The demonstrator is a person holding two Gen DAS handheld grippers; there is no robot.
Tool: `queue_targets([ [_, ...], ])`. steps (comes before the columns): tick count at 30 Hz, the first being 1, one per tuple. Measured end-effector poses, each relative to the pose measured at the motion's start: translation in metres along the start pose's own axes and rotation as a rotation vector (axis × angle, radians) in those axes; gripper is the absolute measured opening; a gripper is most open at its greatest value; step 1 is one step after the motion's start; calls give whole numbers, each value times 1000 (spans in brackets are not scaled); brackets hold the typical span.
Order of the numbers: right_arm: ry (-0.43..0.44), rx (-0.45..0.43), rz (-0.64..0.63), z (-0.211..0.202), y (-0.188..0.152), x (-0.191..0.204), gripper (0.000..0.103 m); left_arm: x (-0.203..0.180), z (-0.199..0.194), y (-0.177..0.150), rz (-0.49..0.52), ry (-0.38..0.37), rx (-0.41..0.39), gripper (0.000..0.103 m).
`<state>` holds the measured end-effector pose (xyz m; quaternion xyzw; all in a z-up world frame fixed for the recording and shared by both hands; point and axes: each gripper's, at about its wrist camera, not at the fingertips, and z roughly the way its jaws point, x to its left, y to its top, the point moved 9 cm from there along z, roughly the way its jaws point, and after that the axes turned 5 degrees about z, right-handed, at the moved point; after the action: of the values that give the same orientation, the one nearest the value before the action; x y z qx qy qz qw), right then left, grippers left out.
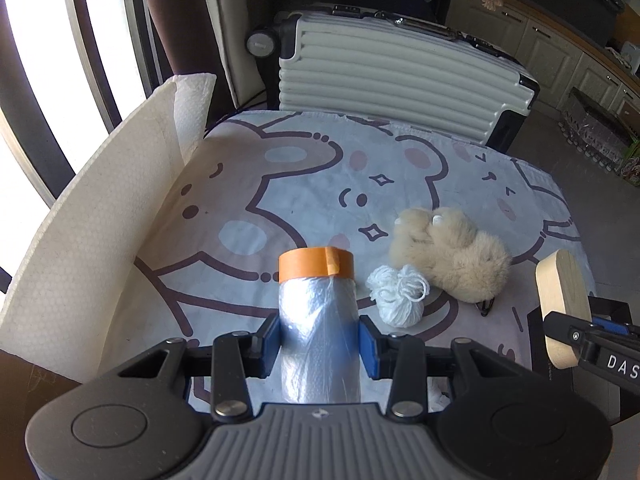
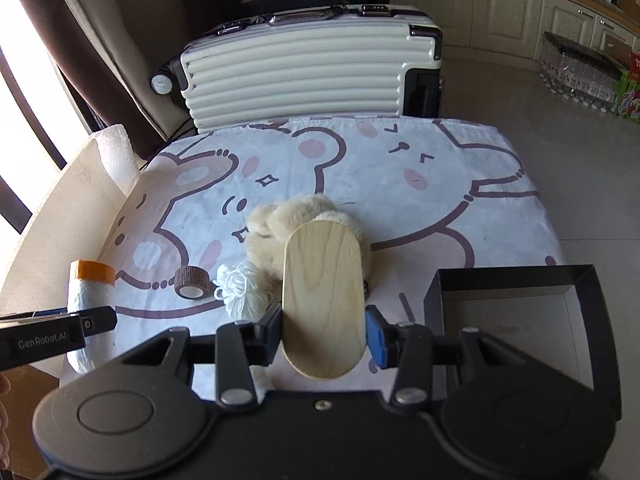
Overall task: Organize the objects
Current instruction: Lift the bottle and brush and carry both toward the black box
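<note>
My left gripper (image 1: 319,346) is shut on a roll of clear plastic film with an orange tape end (image 1: 316,312), held above the table; the same roll (image 2: 90,312) shows at the left of the right wrist view. My right gripper (image 2: 324,336) is shut on an oval wooden board (image 2: 324,296), also lifted; this board (image 1: 558,308) appears at the right edge of the left wrist view. On the bear-print cloth (image 1: 280,184) lie a beige plush toy (image 1: 452,252), a white yarn ball (image 1: 400,298) and a small brown tape roll (image 2: 192,282).
A dark open box (image 2: 516,312) sits at the table's near right corner. White foam sheet and paper towel (image 1: 100,220) stand along the left edge. A ribbed white suitcase (image 1: 392,76) stands behind the table. Cabinets and bottle packs are at the far right.
</note>
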<state>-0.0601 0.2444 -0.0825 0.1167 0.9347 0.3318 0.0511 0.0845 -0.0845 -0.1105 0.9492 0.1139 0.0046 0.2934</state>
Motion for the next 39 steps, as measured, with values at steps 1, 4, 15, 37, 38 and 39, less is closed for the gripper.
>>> queue_targets([
  [1, -5, -9, -3, -3, 1, -1, 44, -1, -4, 1, 3, 3, -14, 42],
  [4, -16, -34, -9, -10, 2, -2, 44, -2, -13, 3, 12, -2, -40, 42],
  [15, -68, -106, -32, -27, 9, -5, 44, -1, -27, 1, 53, 10, -77, 42],
  [37, -110, -138, -1, -39, 15, -21, 44, -14, -39, 0, 88, -32, -90, 42],
  [38, -111, -140, 0, -40, 16, -22, 44, -15, -39, -1, 90, -36, -89, 42],
  [39, -113, -142, 0, -40, 16, -22, 44, -17, -39, -1, 92, -39, -89, 42],
])
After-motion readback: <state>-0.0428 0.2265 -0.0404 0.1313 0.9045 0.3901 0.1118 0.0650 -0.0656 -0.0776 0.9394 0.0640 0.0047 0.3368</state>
